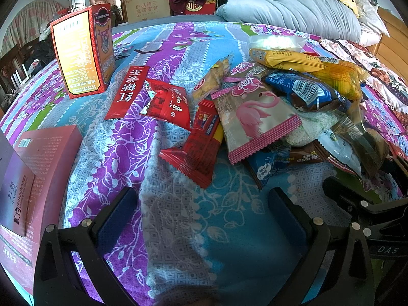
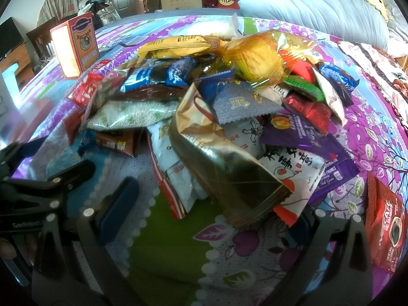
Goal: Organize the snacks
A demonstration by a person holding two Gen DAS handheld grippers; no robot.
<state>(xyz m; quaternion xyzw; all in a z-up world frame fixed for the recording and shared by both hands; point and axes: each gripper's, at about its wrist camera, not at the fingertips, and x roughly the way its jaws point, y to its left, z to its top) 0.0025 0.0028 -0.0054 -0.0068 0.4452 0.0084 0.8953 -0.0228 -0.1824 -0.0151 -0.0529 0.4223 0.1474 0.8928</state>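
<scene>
bare floral bedsheet [image 1: 229,229] between open left gripper [image 1: 204,204]

Snack pile [image 2: 229,97] on a floral bedsheet [image 2: 369,132], seen past the right gripper [image 2: 211,204].

The gripper's jaws stand wide apart over bare sheet, holding nothing; a gold packet [image 2: 224,168] lies between them at the pile's near edge. A purple packet [image 2: 306,137] and a white packet [image 2: 295,170] lie just beside it. A red Nescafe sachet [image 2: 385,232] lies apart at right. A red box [image 2: 74,43] stands upright far left. The left gripper [image 2: 51,186] shows at left.
</scene>
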